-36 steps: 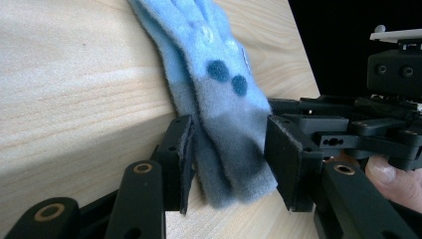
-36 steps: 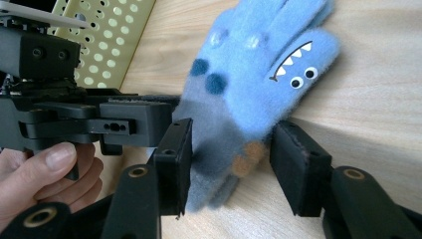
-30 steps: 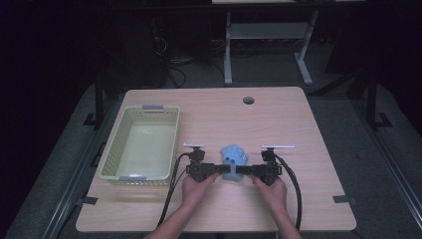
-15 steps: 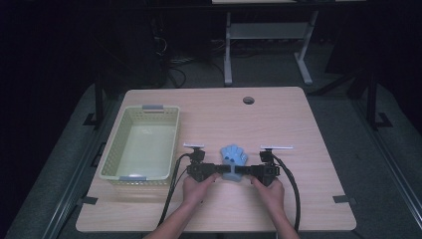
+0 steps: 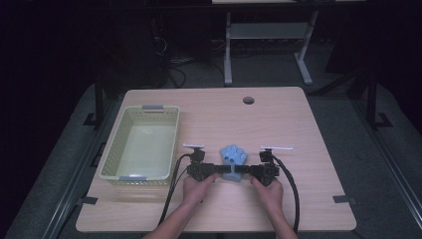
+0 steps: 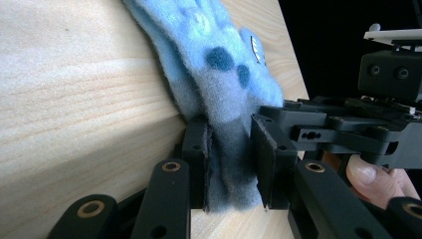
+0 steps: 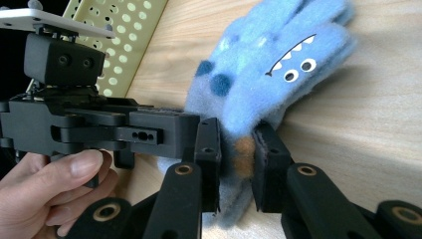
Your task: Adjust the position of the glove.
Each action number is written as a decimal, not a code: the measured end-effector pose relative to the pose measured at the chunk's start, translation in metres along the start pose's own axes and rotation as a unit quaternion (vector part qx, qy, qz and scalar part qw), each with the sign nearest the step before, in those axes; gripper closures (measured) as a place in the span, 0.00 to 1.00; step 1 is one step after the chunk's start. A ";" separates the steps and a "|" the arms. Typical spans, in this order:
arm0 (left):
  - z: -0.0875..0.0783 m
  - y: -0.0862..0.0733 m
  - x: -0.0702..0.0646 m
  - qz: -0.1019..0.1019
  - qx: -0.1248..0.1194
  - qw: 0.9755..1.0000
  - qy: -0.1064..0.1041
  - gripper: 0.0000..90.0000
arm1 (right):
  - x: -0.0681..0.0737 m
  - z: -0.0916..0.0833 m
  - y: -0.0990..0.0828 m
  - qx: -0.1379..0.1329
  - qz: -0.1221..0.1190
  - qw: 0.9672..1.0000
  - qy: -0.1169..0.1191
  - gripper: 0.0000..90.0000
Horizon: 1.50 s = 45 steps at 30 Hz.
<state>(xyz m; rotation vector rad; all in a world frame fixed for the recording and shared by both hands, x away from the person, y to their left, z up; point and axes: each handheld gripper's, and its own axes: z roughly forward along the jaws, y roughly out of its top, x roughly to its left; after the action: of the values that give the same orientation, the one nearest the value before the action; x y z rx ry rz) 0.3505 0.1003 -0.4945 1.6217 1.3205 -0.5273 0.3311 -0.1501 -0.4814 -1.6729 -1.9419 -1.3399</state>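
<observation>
A fuzzy light-blue glove (image 5: 233,155) with dark spots and a cartoon face lies on the wooden table (image 5: 298,124), fingers pointing away from the person. My left gripper (image 5: 220,171) comes at its cuff from the left and my right gripper (image 5: 245,171) from the right, tips facing each other. In the left gripper view the pads of my left gripper (image 6: 230,154) squeeze the glove (image 6: 209,59). In the right gripper view my right gripper (image 7: 236,154) pinches the glove (image 7: 268,69) the same way. Both pairs of jaws have just been closing with the cuff between them.
A pale green slotted basket (image 5: 114,164) stands at the left of the table, close to the left hand; its wall (image 7: 124,30) shows in the right gripper view. A cable hole (image 5: 248,100) sits near the table's far edge. Cables trail from both grippers toward the front edge.
Both pairs of jaws have drawn in onto the glove's cuff. The hands and the glove have kept their places.
</observation>
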 end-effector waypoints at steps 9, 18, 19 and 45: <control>0.001 -0.001 0.000 -0.006 -0.002 1.000 -0.019 0.78 | -0.001 -0.004 0.002 0.000 0.003 1.000 0.006 0.86; -0.001 0.000 -0.006 0.008 -0.001 1.000 -0.016 0.78 | 0.001 -0.008 0.003 -0.003 0.000 1.000 0.009 0.86; -0.001 0.001 -0.007 0.008 -0.001 1.000 -0.017 0.78 | 0.001 -0.009 0.003 -0.002 0.000 1.000 0.011 0.86; -0.022 0.012 -0.034 0.061 -0.015 0.998 -0.021 0.78 | 0.023 -0.024 0.015 -0.029 -0.014 0.999 0.033 0.86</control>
<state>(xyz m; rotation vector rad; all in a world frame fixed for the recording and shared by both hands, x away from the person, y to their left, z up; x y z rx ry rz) 0.3456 0.1026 -0.4525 1.6458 1.1850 -0.4633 0.3284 -0.1547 -0.4456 -1.6112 -1.9152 -1.4554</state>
